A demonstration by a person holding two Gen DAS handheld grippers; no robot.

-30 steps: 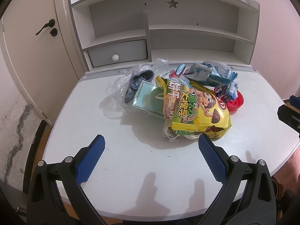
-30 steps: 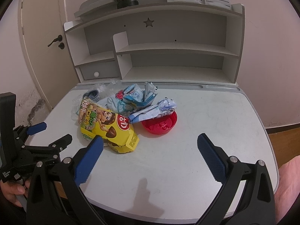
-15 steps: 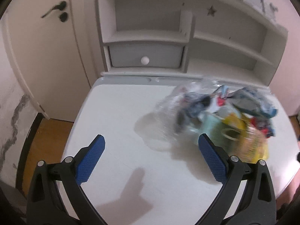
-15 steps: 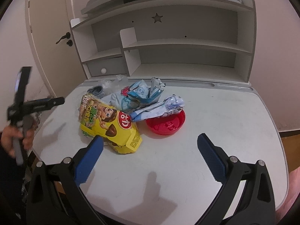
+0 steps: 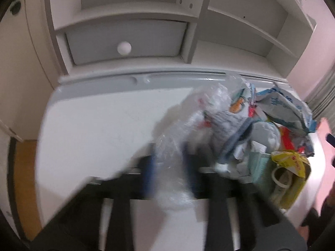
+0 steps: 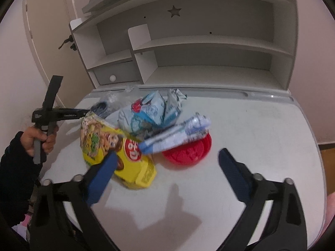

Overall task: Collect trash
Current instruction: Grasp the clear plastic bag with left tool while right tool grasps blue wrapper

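A heap of trash lies on the white table (image 6: pixel 251 136): a yellow snack bag (image 6: pixel 100 138), blue-and-white wrappers (image 6: pixel 146 110), a red lid (image 6: pixel 188 152) and a clear plastic bag (image 5: pixel 173 146) on the heap's left side. My left gripper (image 5: pixel 168 167) is blurred, its jaws closing with the clear bag squeezed between the blue pads. From the right wrist view the left gripper (image 6: pixel 83 111) reaches into the heap's far left. My right gripper (image 6: pixel 167 176) hovers before the heap, jaws closing slightly but still wide, gripping nothing. Its left pad overlaps the yellow bag in view.
A white shelf unit (image 6: pixel 209 48) with a grey drawer (image 5: pixel 125 41) rises along the table's back edge. A door (image 6: pixel 48 41) stands at the left. A person's hand (image 6: pixel 37 140) in a dark sleeve holds the left tool. Bare tabletop (image 5: pixel 94 125) lies left of the heap.
The left gripper swung in over the table to the heap's left side and closed from wide open onto the clear bag. The right gripper came nearer the heap and narrowed a little.
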